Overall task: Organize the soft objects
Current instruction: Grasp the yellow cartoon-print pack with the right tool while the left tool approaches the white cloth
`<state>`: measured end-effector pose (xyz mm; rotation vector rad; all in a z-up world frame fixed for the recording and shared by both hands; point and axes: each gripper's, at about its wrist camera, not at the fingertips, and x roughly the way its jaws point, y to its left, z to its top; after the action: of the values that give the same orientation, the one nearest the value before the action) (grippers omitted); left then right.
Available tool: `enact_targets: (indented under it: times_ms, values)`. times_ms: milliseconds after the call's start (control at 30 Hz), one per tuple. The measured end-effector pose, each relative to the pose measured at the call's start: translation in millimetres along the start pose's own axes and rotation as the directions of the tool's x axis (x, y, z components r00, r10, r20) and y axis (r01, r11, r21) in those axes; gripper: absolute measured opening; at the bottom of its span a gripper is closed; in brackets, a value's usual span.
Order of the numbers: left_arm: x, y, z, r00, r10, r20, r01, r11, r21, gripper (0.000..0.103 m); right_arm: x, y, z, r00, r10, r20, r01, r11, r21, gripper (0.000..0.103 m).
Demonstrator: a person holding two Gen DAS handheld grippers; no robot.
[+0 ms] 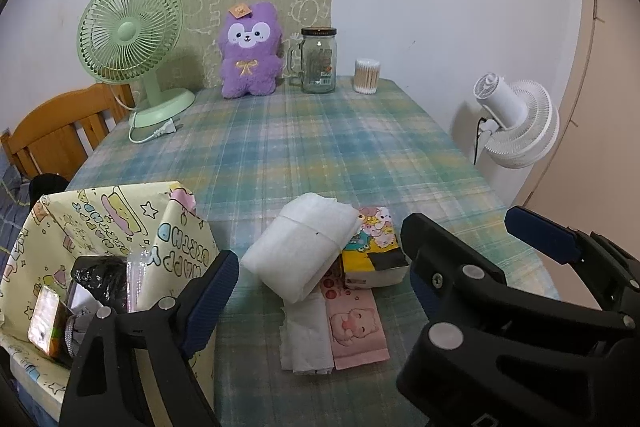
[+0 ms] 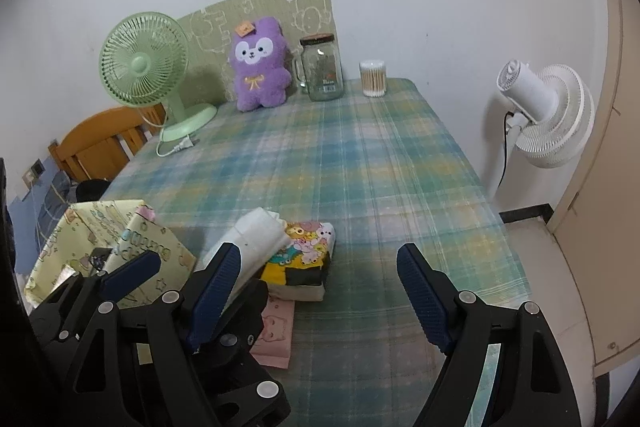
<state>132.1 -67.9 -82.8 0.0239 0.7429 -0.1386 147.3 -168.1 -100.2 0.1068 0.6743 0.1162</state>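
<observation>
A white folded cloth bundle [image 1: 304, 247] lies on a colourful tissue pack [image 1: 376, 251], a pink pack [image 1: 356, 327] and a white tissue sheet [image 1: 306, 339] at the table's near edge. A yellow patterned box [image 1: 100, 227] stands at the left, holding a black bag [image 1: 102, 279] and small packs. My left gripper [image 1: 320, 283] is open and empty, its jaws either side of the pile. My right gripper [image 2: 320, 287] is open and empty, just right of the pile [image 2: 304, 247]; the box [image 2: 120, 239] is to its left. A purple plush [image 1: 249, 49] sits at the back.
A green desk fan [image 1: 132, 43] with a loose plug, a glass jar [image 1: 319, 61] and a cotton swab tub [image 1: 366, 75] stand at the back of the plaid table [image 1: 320, 147]. A wooden chair [image 1: 60, 135] is at left, a white floor fan [image 1: 516, 119] at right.
</observation>
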Motion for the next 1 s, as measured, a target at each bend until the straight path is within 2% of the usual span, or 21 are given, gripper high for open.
enact_targets:
  times_ms: [100,300,467,567,900,1000]
  values:
    - [4,-2,-1,0.999,0.032,0.003,-0.032,0.999,0.014,0.077,9,-3,-1,1.0,0.01,-0.02,-0.01,1.0,0.009,0.083]
    - [16,2,-3,0.998,0.009,-0.059,-0.01,1.0,-0.023,0.058,21,-4,-3,0.998,0.038,-0.051,-0.037,0.999,0.011,0.083]
    - [25,4,-9,0.996,0.018,-0.093,-0.021,0.999,-0.029,0.055,33,-3,-7,0.995,0.049,-0.083,-0.049,0.999,0.002,0.083]
    - [29,5,-12,0.993,0.059,-0.102,-0.062,0.998,-0.021,0.055,41,-2,-9,0.992,0.067,-0.106,-0.067,0.998,0.003,0.082]
    - [42,7,-15,0.989,0.054,-0.136,-0.057,0.998,-0.016,0.055,63,0,-10,0.985,0.065,-0.162,-0.071,0.997,-0.031,0.077]
    - [47,8,-15,0.987,0.049,-0.152,-0.052,0.999,-0.013,0.055,71,0,-11,0.979,0.098,-0.18,-0.105,0.994,-0.03,0.073]
